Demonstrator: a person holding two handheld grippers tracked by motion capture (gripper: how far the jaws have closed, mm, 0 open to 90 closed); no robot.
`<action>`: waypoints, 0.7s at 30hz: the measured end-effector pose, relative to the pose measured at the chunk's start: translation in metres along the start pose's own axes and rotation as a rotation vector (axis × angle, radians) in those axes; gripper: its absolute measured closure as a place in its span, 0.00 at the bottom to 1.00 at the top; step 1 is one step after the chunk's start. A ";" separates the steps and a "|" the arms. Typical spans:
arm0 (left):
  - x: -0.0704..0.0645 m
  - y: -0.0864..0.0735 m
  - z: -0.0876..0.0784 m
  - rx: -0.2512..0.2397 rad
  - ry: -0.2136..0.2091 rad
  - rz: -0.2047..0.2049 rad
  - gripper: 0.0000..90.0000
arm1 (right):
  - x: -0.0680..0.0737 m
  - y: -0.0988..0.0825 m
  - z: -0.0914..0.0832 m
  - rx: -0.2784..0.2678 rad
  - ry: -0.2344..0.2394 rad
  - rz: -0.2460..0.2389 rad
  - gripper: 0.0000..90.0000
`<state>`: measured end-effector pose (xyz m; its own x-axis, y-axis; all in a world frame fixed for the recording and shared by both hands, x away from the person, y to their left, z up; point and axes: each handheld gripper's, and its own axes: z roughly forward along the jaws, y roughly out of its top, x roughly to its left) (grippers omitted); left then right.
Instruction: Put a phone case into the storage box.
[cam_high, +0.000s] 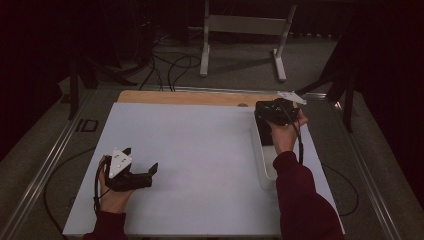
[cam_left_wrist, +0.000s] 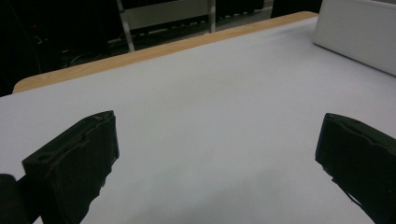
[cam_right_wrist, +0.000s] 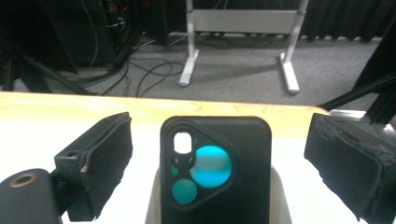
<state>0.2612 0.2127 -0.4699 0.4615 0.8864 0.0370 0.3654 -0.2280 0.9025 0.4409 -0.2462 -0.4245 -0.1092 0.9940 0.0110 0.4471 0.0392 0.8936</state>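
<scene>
Two grippers are seen at the table, and all places here are given relative to the white tray (cam_high: 261, 161), which stands along the right side of the white table mat (cam_high: 190, 165). A black phone case (cam_right_wrist: 215, 168) is seen in the right gripper view standing upright in the tray's far end, its back and its camera cut-outs turned toward the camera; it appears to be propped there so that its two long edges are offered to a sideways grasp, though how it is held up cannot be told. In the high view the case is largely hidden beneath the right gripper (cam_high: 270, 116), which is held just above that far end. The right gripper (cam_right_wrist: 219, 154) is kept with its jaws spread wide, one on each side of the case and clear of both edges — no pad is pressed on it, so the case is judged either freshly let go or about to be taken, and which of the two cannot be told. The left gripper (cam_high: 141, 164) is held low over the mat, well to the left of the tray and nearer the person, apparently parked out of the way; seen in the left gripper view (cam_left_wrist: 219, 154), its jaws are likewise apart with nothing but bare mat between them — the tray's wall (cam_left_wrist: 359, 37) is seen far off at the upper right.
</scene>
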 end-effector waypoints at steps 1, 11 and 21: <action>0.000 0.000 0.000 0.000 -0.001 -0.003 0.00 | 0.000 -0.001 -0.005 0.010 0.029 -0.010 0.08; 0.003 -0.001 -0.004 0.001 -0.006 -0.016 0.00 | 0.007 -0.015 -0.050 -0.025 0.116 -0.114 0.11; 0.006 -0.004 -0.007 -0.001 -0.028 -0.030 0.00 | 0.003 -0.055 -0.097 -0.082 0.175 -0.180 0.11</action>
<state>0.2572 0.2218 -0.4698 0.4730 0.8811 -0.0025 0.3786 -0.2007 0.9035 0.3293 -0.2551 -0.4302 -0.3354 0.9386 -0.0803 0.3337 0.1981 0.9216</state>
